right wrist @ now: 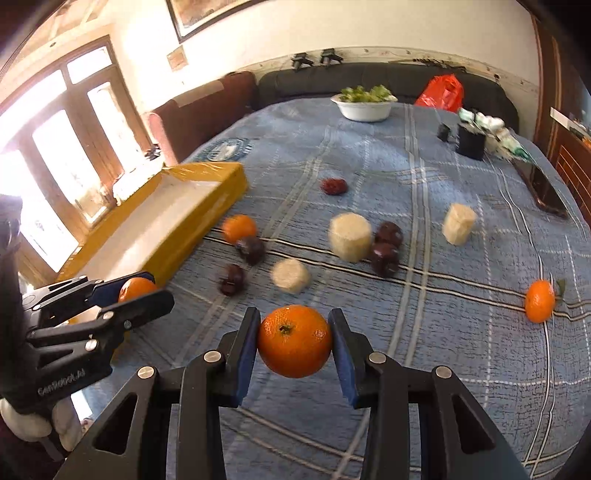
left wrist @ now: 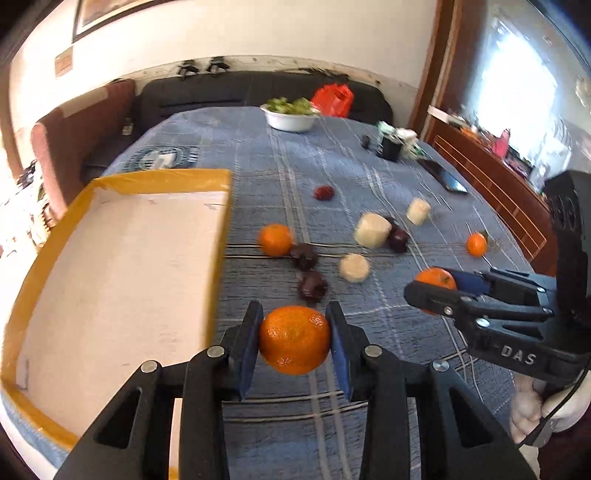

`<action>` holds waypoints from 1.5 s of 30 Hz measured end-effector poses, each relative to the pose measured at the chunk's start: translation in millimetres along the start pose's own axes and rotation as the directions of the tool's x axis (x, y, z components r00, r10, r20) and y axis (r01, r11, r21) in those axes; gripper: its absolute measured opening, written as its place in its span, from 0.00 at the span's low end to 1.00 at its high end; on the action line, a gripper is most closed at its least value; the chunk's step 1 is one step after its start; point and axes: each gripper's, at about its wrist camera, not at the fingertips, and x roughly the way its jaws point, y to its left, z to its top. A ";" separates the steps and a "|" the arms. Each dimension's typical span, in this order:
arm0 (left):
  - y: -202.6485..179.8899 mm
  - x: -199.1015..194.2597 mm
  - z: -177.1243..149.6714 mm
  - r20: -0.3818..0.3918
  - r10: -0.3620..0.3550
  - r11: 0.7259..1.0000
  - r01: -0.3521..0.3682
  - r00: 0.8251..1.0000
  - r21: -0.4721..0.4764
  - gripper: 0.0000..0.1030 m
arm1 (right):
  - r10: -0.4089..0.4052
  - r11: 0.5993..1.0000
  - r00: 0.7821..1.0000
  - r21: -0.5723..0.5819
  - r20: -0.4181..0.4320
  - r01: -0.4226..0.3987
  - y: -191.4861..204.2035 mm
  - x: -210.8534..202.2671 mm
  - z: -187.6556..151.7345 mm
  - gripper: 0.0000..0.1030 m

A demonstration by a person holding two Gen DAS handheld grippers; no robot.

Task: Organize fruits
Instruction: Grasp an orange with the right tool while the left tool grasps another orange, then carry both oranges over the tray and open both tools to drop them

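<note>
Each gripper clamps 1 orange above the blue plaid tablecloth [left wrist: 369, 177].

The left gripper [left wrist: 294, 341] has its blue pads pressed on a round orange [left wrist: 294, 339]; the right gripper [right wrist: 294, 341] pinches a stem-up orange [right wrist: 294, 340] the same way. To the left lies an empty yellow-edged cardboard tray [left wrist: 122, 280]. On the cloth rest 2 more oranges, dark red plum-like fruits [right wrist: 386, 245] and 3 pale cylindrical pieces [right wrist: 350, 237], loosely scattered beside the tray.

Home living room: sofa [right wrist: 369, 79], framed picture [right wrist: 207, 14], cloth-covered table [right wrist: 443, 332].
</note>
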 end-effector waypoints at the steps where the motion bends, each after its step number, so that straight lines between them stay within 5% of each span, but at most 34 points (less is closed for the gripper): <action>1: 9.0 -5.7 -0.6 0.007 0.020 1.000 -0.020 1.000 -0.018 0.33 | 0.022 1.000 1.000 -0.011 0.004 -0.022 10.7 -2.5 3.0 0.41; 5: 57.2 -20.4 -6.2 0.013 0.101 0.987 -0.099 0.995 -0.124 0.33 | 0.107 0.994 0.994 -0.039 -0.007 -0.107 50.2 1.0 12.4 0.41; 13: 151.1 -24.0 -22.9 -0.043 0.250 0.920 -0.252 0.967 -0.299 0.33 | 0.244 0.957 0.966 -0.139 -0.084 -0.254 148.6 44.3 26.2 0.41; 22: 185.4 -23.2 -37.8 -0.074 0.266 0.883 -0.274 0.961 -0.382 0.34 | 0.213 0.933 0.956 -0.249 -0.200 -0.260 212.6 107.3 9.0 0.42; 26: 192.1 -35.1 -38.1 -0.055 0.262 0.866 -0.260 0.964 -0.427 0.48 | 0.175 0.928 0.972 -0.302 -0.160 -0.217 223.6 106.5 7.3 0.44; 33: 171.1 -57.0 -26.4 0.004 0.260 0.872 -0.233 0.966 -0.429 0.55 | 0.222 0.948 0.971 -0.214 -0.083 -0.235 193.4 76.9 15.6 0.47; 38: 130.2 -64.6 -11.1 0.056 0.228 0.909 -0.192 0.972 -0.370 0.64 | 0.211 0.969 0.977 -0.127 -0.018 -0.212 148.8 48.7 19.6 0.47; 45: 64.9 -37.8 2.6 0.051 0.135 0.970 -0.121 0.990 -0.211 0.67 | 0.091 0.995 0.996 0.047 0.024 -0.092 38.4 22.4 17.3 0.50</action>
